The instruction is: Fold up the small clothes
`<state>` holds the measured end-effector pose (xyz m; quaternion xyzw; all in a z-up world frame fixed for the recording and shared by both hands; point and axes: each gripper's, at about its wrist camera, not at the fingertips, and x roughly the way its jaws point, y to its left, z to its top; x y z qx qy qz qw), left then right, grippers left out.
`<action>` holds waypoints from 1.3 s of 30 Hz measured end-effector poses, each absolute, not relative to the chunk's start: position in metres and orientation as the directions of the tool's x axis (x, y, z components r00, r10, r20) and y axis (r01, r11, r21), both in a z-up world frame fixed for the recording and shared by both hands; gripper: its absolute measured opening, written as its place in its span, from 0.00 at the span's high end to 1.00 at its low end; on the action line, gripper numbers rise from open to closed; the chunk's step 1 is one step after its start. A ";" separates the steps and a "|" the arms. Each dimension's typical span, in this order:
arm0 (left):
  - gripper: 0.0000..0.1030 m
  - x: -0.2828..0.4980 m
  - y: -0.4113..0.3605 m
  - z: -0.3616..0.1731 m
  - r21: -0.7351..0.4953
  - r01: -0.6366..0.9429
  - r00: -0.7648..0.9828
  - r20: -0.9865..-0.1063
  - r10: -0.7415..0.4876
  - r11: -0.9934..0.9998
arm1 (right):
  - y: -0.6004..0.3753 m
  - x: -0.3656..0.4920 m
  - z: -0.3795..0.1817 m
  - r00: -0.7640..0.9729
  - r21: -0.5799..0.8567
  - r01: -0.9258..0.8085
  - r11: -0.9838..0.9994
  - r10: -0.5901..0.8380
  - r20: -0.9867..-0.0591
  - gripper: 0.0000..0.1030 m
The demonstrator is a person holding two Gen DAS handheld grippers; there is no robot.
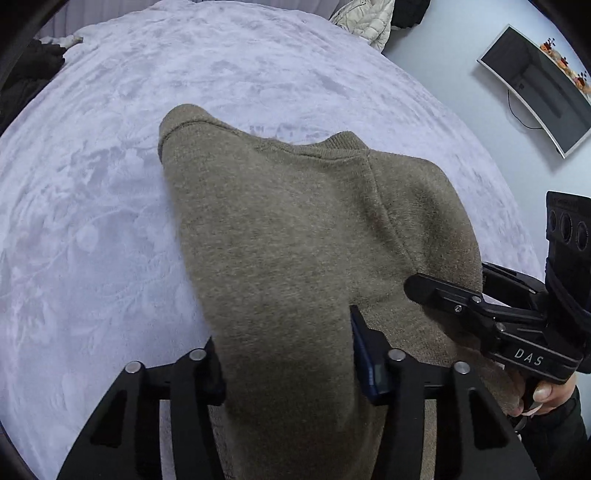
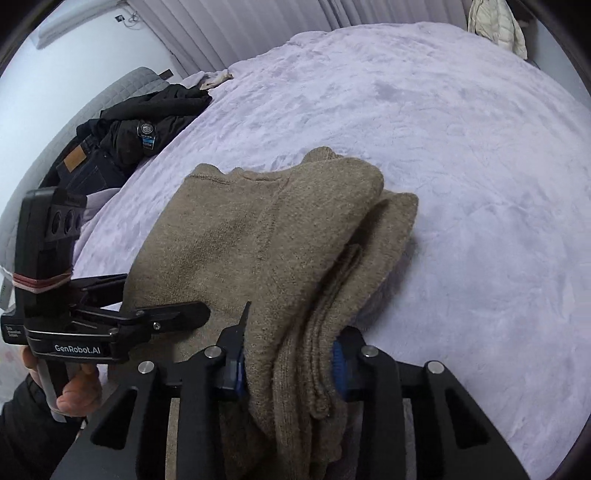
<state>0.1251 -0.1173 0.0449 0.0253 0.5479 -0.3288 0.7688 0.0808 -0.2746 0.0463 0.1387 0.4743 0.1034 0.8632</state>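
Observation:
A brown knit sweater (image 1: pixel 295 221) lies folded lengthwise on the lilac bedspread (image 1: pixel 110 184), its neckline at the far end. My left gripper (image 1: pixel 288 369) is at the sweater's near end, and a thick bunch of cloth fills the gap between its pads. In the right wrist view the sweater (image 2: pixel 240 229) shows stacked layers along its right side. My right gripper (image 2: pixel 288 358) clamps those layers between its blue pads. Each gripper shows in the other's view, a finger (image 1: pixel 443 295) of the right one and a finger (image 2: pixel 177 314) of the left one resting on the cloth.
A black jacket (image 2: pixel 155 114) and dark jeans (image 2: pixel 88 166) are piled at the bed's left edge. A cream quilted jacket (image 1: pixel 369 18) lies at the far corner. A flat screen (image 1: pixel 535 92) stands beyond the right edge. Bare bedspread (image 2: pixel 480 184) surrounds the sweater.

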 end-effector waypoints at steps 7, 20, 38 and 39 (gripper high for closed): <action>0.59 0.109 -0.114 0.065 -0.237 0.547 0.245 -0.872 -0.424 0.803 | -0.241 0.066 0.081 0.585 0.198 -0.083 0.977 0.209 -0.784 0.66; 0.59 0.049 -0.063 0.116 -0.140 0.546 0.331 -0.870 -0.366 0.826 | -0.185 0.021 0.129 0.620 0.149 -0.128 0.981 0.196 -0.760 0.66; 0.58 0.021 0.019 0.065 -0.196 0.462 0.239 -0.912 -0.334 0.865 | -0.114 -0.017 0.086 0.500 0.274 -0.169 0.947 0.322 -0.804 0.66; 0.55 0.024 0.020 0.060 -0.203 0.458 0.234 -0.912 -0.337 0.866 | -0.115 -0.014 0.079 0.493 0.274 -0.159 0.949 0.317 -0.811 0.66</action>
